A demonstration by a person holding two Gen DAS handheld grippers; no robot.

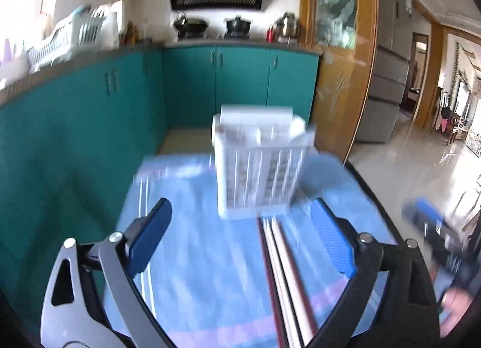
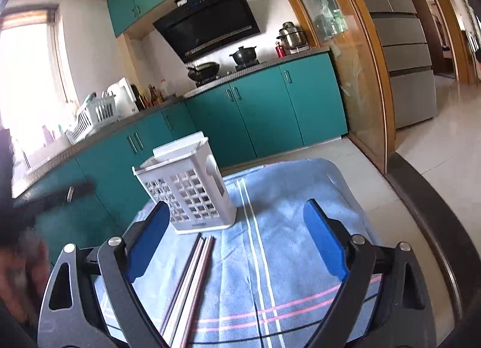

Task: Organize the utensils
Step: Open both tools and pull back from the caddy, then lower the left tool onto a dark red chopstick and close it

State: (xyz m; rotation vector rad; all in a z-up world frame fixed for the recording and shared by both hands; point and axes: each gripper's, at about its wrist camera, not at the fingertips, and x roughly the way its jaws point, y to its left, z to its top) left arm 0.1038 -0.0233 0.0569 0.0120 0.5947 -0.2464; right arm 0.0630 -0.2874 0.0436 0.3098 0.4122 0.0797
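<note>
Left gripper: I read my left gripper (image 1: 240, 242) as spread wide, both blue pads (image 1: 150, 239) apart with nothing between them; it sits above the cloth, pointing at the holder.
Right gripper: I read my right gripper (image 2: 237, 239) as likewise spread, blue pads (image 2: 324, 242) well apart and empty.
Holder: the white slotted plastic utensil holder (image 2: 192, 194) stands upright on the cloth, near its far edge. I can make out no contents through the grid; the left view is motion-blurred.
Chopsticks: a bundle of long thin chopsticks, pink, pale and dark (image 2: 189, 284), lies flat on the cloth. The far tips rest just beside the base of the holder; I cannot tell if they touch it. In the left view the bundle (image 1: 285, 281) runs along the inner side of my right-hand pad.
Surface: a light blue towel with white and pink stripes (image 2: 285, 221) covers a dark-rimmed table (image 2: 433, 227).
Background: teal kitchen cabinets (image 2: 264, 113), a black range hood (image 2: 207, 20), a wok and a pot on the stove.
</note>
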